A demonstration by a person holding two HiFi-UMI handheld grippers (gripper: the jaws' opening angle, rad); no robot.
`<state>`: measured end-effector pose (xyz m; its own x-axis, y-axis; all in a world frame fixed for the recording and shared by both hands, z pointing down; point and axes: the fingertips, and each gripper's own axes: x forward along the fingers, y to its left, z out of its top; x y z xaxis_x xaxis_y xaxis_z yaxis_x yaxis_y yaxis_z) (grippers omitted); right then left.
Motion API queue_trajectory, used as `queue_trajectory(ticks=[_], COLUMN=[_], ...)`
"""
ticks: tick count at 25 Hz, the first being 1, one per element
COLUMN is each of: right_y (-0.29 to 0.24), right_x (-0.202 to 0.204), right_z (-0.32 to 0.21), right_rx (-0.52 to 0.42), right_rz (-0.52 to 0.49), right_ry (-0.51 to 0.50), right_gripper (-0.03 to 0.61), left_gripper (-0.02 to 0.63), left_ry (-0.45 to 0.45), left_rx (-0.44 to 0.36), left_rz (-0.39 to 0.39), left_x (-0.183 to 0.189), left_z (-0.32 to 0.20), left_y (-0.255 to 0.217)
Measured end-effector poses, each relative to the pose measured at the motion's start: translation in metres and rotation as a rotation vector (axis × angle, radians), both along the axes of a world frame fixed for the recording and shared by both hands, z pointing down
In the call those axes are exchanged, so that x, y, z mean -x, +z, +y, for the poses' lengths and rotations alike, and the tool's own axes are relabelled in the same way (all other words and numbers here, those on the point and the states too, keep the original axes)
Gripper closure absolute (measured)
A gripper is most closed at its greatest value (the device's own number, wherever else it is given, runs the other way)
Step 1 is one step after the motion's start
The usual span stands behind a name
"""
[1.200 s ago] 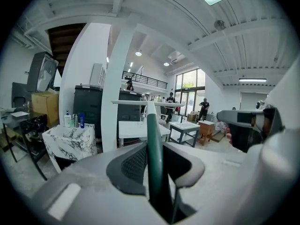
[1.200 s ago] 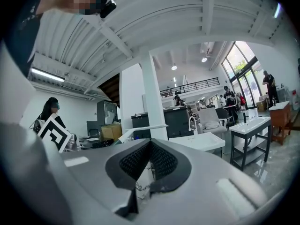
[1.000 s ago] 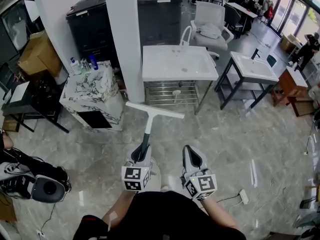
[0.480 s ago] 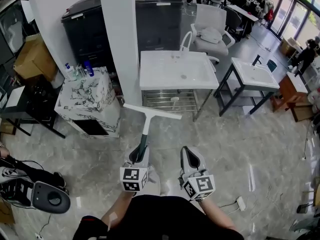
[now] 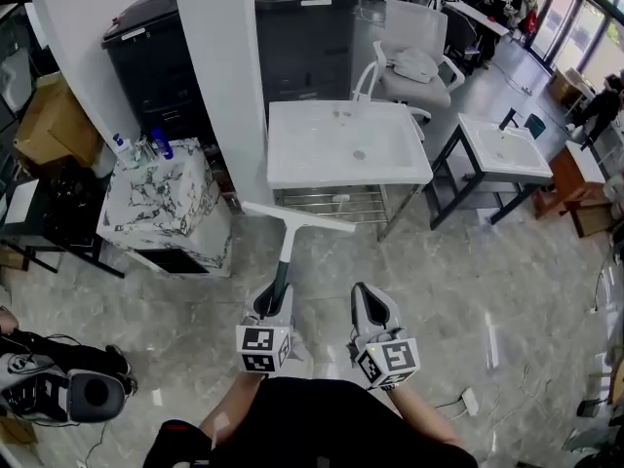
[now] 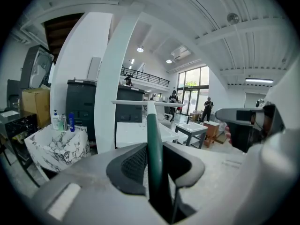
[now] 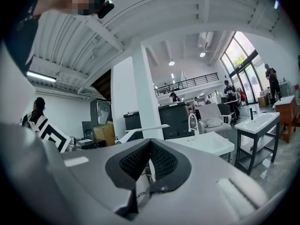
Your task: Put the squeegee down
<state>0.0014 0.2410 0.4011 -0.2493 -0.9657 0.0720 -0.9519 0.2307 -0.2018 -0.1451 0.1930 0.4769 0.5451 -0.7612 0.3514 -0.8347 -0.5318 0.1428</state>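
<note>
- Pointing forward and away from the person, the squeegee (image 5: pixel 284 261) is up in the air over the grey marble floor (image 5: pixel 507 291). It is not lying on any surface.
- Its white blade (image 5: pixel 297 215) stands crosswise at the far end. In the head view the blade is just before the metal shelf under the white washbasin (image 5: pixel 346 144).
- The left gripper (image 5: pixel 275 300) is clenched on the dark green handle (image 6: pixel 153 158). Both black pads press on it from the sides, and the handle goes straight out between them.
- The right gripper (image 5: pixel 373 300) is beside the left one, a little apart. Its pads (image 7: pixel 161 165) meet at the tips and nothing is between them.
- Both grippers are low in the head view, close to the person's dark clothing.
- A white column (image 5: pixel 219 76) rises to the left of the washbasin. A marble-patterned cabinet (image 5: pixel 156 203) with some bottles (image 5: pixel 161 149) on top stands further left.
- A second washbasin on a dark frame (image 5: pixel 505 149) is to the right. A white office chair (image 5: pixel 414 61) and a dark cabinet (image 5: pixel 302 27) are behind.
</note>
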Motion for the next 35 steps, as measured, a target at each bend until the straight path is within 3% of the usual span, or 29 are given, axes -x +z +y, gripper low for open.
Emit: queue_trajectory(ticks=[16,25,35], right_y=[-0.005,0.002,0.009], right_x=[0.010,0.008,0.005], right_z=[-0.128,-0.155,-0.206], right_rx=[-0.017,0.008,-0.002], right_rz=[0.045,0.046,0.045], right_ry=[0.032,0.037,-0.046], right_gripper=[0.577,0.577,0.577], left_gripper=[0.509,0.509,0.509], left_ry=[0.056,0.063,-0.006], left_rx=[-0.042,-0.023,-0.019], left_rz=[0.005,-0.001,-0.010], left_x=[-0.001,-0.003,-0.005], left_z=[-0.140,-0.165,-0.201], left_y=[-0.007,0.000,0.007])
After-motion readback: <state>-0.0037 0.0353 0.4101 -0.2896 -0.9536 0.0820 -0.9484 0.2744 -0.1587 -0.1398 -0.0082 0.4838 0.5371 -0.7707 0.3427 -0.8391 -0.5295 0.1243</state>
